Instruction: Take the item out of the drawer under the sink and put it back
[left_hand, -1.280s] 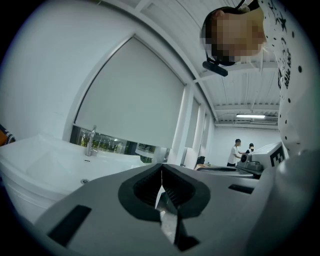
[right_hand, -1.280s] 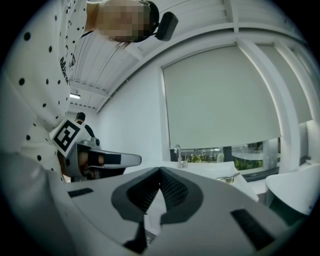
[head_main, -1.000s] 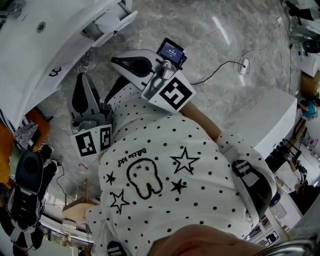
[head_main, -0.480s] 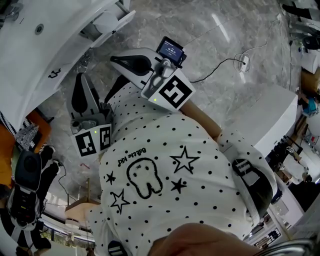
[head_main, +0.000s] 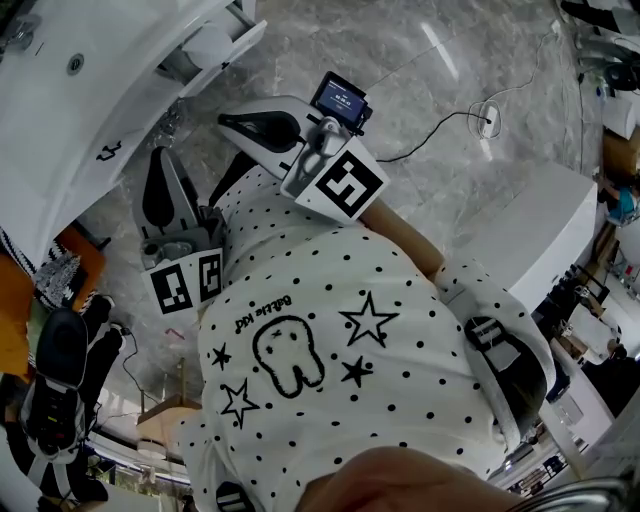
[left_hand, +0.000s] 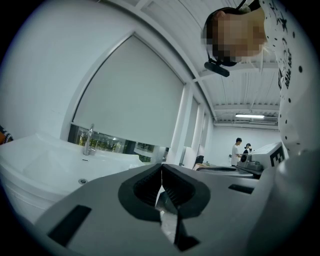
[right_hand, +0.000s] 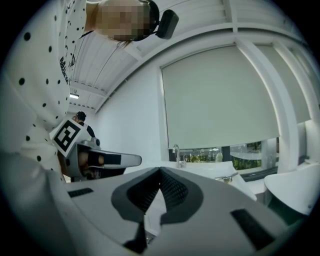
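Head view: left tool (head_main: 162, 155), right tool (head_main: 225, 120) both clenched empty, tips toward sink (head_main: 60, 110)

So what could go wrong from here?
The left gripper and right gripper are both shut and empty; unless they open first, they may just knock whatever they reach for. The sink rim sits near the left gripper and might get bumped. The cable on the floor could trip someone.

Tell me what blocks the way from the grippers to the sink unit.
Nothing visible does. The left gripper and right gripper, both shut and empty, face the sink; only floor lies between. The item is unseen.
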